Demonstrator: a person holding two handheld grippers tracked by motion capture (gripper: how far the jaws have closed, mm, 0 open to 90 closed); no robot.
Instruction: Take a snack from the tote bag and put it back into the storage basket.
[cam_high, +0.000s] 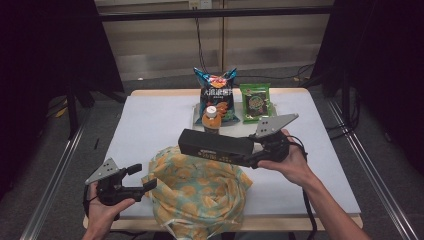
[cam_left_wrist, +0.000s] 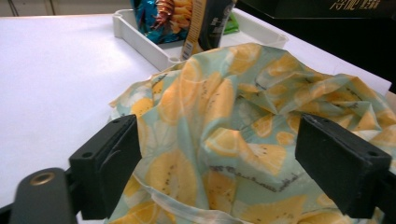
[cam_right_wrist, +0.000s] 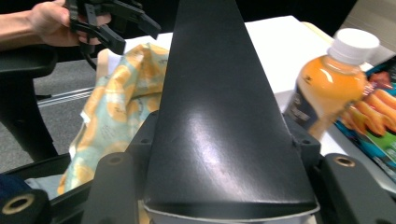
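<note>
Your right hand-held gripper (cam_high: 254, 159) is pinching one end of a long black box (cam_high: 216, 145), jaws clamped on both sides of it, and the box hangs level above the worktop (cam_high: 150, 120), sticking out toward 9 o'clock over the far edge of the lemon-print bag (cam_high: 200, 187). That bag sits crumpled at about 6 o'clock on the worktop, near the front edge. Your left hand-held gripper (cam_high: 141, 176) is down at 7 o'clock, just beside the bag's left side, jaws spread wide with nothing pinched; the fabric just shows between them. Back at 12 o'clock there's an orange juice bottle (cam_high: 212, 120) in a white tray (cam_left_wrist: 140, 39), with a blue snack bag (cam_high: 216, 90) and a green packet (cam_high: 255, 101).
</note>
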